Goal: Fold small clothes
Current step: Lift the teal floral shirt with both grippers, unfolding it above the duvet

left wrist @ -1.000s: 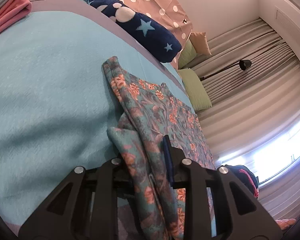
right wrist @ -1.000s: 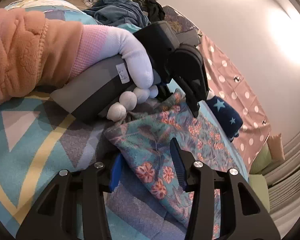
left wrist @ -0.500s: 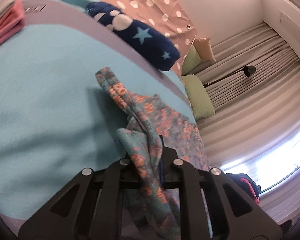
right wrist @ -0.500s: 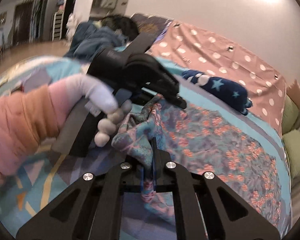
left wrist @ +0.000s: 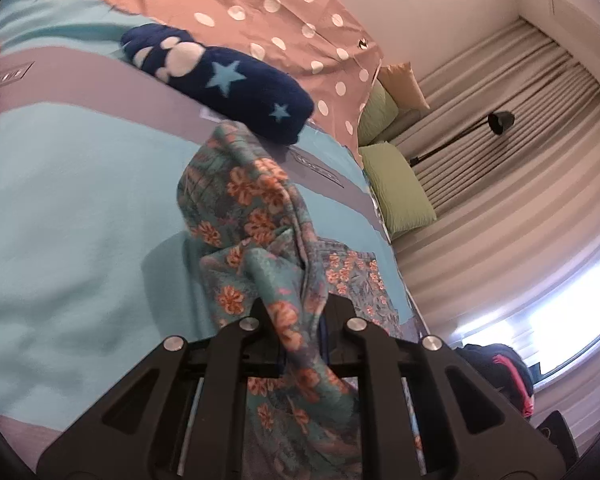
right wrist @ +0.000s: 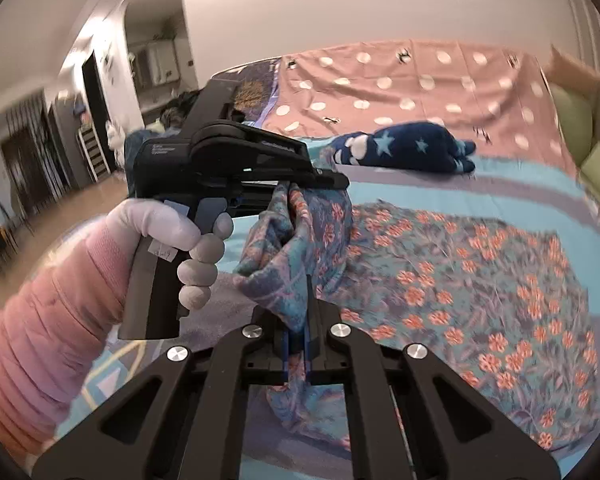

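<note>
Both tools are clamped on the floral garment (right wrist: 460, 280): the left tool (left wrist: 300, 320) and the right tool (right wrist: 298, 320). Its pinched edge is raised above the turquoise bed cover (left wrist: 80, 208).

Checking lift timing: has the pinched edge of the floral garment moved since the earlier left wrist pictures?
Yes. The floral garment, clamped in the left gripper, has risen off the teal blanket towards the navy star bundle.

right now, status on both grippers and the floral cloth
Left gripper and right gripper shut on floral garment. One edge lifted off bed. Navy star bundle lies beyond, apart.
</note>
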`<state>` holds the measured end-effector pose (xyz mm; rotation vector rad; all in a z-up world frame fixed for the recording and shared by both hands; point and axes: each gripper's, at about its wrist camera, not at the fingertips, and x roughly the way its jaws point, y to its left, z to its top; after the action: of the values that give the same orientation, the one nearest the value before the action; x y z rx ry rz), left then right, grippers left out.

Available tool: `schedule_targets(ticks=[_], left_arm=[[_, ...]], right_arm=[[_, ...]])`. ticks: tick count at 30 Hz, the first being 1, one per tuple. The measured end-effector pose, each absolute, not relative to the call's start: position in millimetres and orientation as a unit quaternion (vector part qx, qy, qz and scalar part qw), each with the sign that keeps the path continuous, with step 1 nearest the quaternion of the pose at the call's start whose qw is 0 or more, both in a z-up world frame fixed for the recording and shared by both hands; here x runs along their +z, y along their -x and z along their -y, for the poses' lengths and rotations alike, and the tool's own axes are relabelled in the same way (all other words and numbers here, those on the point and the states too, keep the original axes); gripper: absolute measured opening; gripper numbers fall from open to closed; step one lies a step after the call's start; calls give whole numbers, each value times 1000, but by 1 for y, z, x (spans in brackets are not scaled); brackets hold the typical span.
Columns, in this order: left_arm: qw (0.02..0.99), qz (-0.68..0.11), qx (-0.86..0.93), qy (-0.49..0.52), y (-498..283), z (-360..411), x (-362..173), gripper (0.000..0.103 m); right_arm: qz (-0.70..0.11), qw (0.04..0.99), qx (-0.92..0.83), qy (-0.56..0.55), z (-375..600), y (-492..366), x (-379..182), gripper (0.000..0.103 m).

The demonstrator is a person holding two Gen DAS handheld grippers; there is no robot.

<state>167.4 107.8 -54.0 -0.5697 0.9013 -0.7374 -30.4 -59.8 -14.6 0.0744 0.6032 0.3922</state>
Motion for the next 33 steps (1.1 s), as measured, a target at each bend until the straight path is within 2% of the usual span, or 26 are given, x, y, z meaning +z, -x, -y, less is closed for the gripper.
schedule_targets(ticks=[13, 23, 33], left_arm=[[806, -432, -358, 190, -157, 20, -31, 12], [790, -470, -369, 136, -151, 124, -48, 12], [788, -493, -362, 63, -145, 195, -62, 12]], right_arm=[[-272, 936, 171, -142, 164, 54, -15, 5], [-289, 923, 130, -218, 245, 73, -41, 5], [-299, 907, 107, -277, 295, 84, -62, 5]])
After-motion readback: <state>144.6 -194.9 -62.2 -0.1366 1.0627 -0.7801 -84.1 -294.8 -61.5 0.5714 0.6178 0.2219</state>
